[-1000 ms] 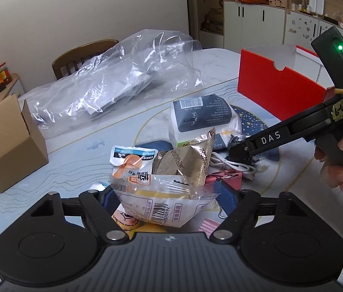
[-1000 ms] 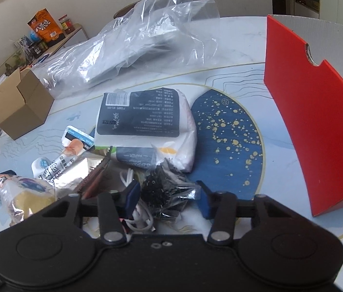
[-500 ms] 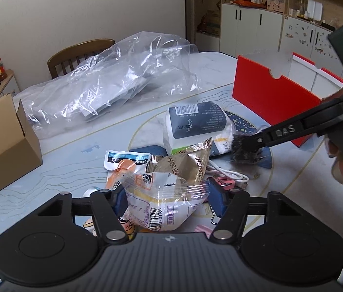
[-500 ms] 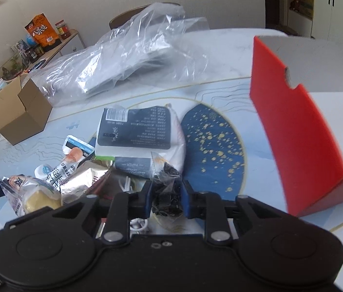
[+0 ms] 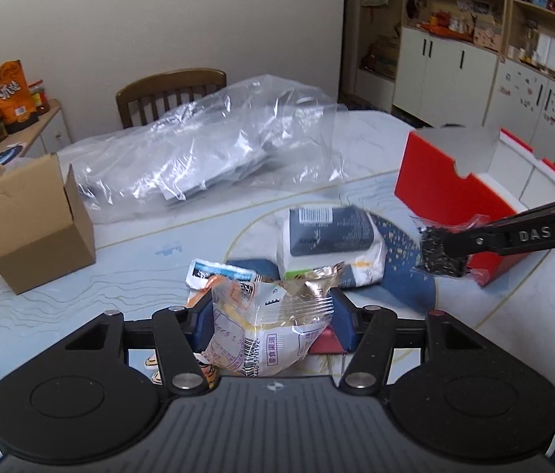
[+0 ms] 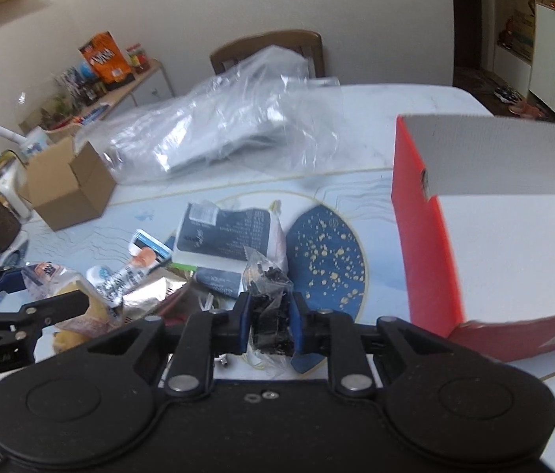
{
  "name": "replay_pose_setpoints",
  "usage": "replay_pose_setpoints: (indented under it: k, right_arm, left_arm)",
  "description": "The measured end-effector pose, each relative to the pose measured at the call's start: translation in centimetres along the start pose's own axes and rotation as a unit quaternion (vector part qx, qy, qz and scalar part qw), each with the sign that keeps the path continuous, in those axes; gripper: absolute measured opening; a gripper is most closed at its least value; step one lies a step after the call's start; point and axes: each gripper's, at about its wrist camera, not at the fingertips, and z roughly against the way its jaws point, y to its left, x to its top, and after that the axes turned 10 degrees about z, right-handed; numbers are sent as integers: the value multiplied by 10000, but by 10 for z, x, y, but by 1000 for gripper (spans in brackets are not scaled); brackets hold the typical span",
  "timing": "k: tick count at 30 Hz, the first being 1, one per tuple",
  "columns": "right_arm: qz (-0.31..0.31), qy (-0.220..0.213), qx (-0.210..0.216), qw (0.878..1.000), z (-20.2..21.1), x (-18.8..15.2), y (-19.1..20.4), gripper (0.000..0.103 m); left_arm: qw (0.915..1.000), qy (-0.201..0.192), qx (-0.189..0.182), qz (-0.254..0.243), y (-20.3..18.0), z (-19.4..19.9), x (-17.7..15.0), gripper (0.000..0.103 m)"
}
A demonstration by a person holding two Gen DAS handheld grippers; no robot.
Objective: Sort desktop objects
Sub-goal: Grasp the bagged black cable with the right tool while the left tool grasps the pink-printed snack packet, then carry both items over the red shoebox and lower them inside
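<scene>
My left gripper (image 5: 273, 325) is shut on a clear-wrapped yellow snack packet (image 5: 267, 335) and holds it above the table. My right gripper (image 6: 267, 325) is shut on a small clear bag of black bits (image 6: 267, 303), lifted off the table; it also shows in the left wrist view (image 5: 441, 250). A pile stays on the table: a white pack with a dark label (image 5: 328, 236), a silver foil sachet (image 6: 151, 291) and a blue-and-orange packet (image 6: 145, 250). The red box (image 6: 419, 236), open with a white inside, stands to the right.
A brown cardboard box (image 5: 33, 220) stands at the left. A large crumpled clear plastic bag (image 5: 206, 161) lies at the back, before a wooden chair (image 5: 171, 94). A side shelf with snacks (image 6: 108, 59) is at far left. The table has a blue speckled pattern (image 6: 328, 264).
Both grippers have risen. The right one closed on the bag of black bits and lifted it toward the red box. The left one raised the snack packet off the pile.
</scene>
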Motion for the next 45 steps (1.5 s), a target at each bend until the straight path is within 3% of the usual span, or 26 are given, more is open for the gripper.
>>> replay_pose_setpoints:
  k: [6, 19, 45]
  right_arm:
    - [59, -183, 204, 9996, 29, 9, -16, 19]
    - [86, -496, -4, 9987, 79, 27, -79, 20]
    - [-41, -291, -503, 9983, 83, 10, -194, 20]
  left_arm:
    - [9998, -177, -5, 119, -15, 16, 13, 56]
    - [9981, -322, -355, 393, -58, 31, 41, 55]
    - [9926, -376, -1154, -26, -187, -23, 108, 55]
